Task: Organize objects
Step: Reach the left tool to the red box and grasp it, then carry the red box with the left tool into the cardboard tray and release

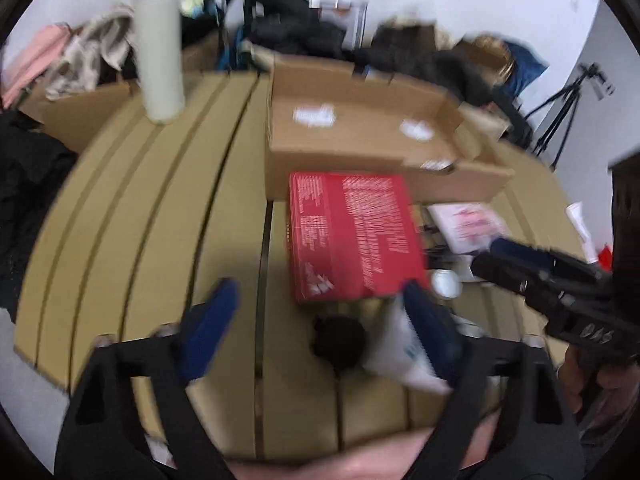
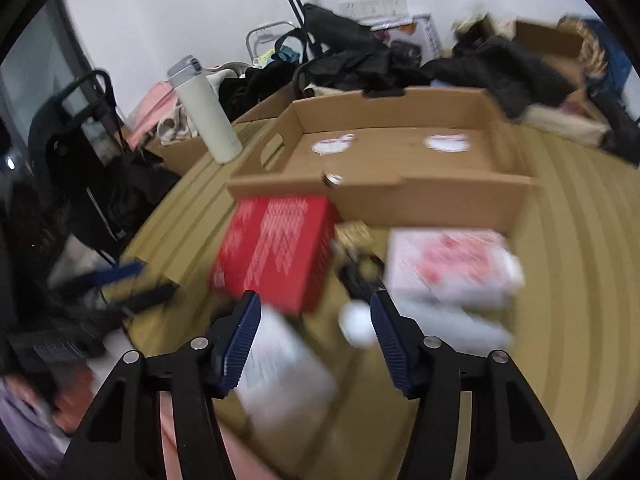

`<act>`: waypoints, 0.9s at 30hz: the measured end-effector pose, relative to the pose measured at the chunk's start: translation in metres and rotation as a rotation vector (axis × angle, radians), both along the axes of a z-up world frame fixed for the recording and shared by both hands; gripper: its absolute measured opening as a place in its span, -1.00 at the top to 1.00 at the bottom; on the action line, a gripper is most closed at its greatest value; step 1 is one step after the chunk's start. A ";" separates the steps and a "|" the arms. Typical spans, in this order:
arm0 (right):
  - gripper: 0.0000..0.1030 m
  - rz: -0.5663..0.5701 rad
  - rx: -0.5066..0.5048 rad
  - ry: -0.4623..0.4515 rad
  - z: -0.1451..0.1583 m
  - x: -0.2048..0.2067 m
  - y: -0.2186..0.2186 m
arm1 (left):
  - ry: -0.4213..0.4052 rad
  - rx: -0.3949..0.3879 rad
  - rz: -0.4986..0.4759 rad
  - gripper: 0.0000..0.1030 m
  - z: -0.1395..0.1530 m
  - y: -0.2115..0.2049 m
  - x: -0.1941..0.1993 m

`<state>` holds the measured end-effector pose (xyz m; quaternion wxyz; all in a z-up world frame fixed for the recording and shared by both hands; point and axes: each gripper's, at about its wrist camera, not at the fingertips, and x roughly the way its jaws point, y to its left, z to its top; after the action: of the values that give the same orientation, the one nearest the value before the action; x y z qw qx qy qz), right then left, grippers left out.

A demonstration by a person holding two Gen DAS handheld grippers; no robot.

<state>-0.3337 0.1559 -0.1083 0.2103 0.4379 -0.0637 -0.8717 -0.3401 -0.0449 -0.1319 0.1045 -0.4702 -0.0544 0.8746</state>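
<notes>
A red box lies flat on the tan slatted table, just in front of a shallow cardboard tray. A white box with pink print sits to its right. A white packet, a small white round thing and a dark round object lie nearer. My left gripper hovers open short of the red box, the packet beside its right finger. My right gripper is open above the packet and the round thing, holding nothing. Both views are blurred.
A tall white bottle stands at the table's back left. The tray holds a small tin and two stickers. Dark clothes and bags pile behind the tray. A tripod stands at the far right. A black trolley stands left of the table.
</notes>
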 end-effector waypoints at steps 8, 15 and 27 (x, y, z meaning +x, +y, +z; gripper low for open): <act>0.07 0.047 -0.118 -0.169 -0.051 -0.056 -0.024 | -0.047 0.165 -0.056 0.09 -0.034 -0.002 -0.025; 0.18 0.043 -0.142 -0.105 -0.016 -0.046 -0.015 | 0.003 0.180 -0.059 0.12 0.014 0.003 -0.011; 0.36 0.035 -0.195 0.023 0.067 0.082 0.038 | 0.079 0.245 -0.135 0.13 0.089 0.039 0.119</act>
<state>-0.2520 0.1943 -0.0414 0.2680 0.4065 -0.1384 -0.8624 -0.2215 -0.0057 -0.0430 0.2220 -0.4217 -0.1249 0.8702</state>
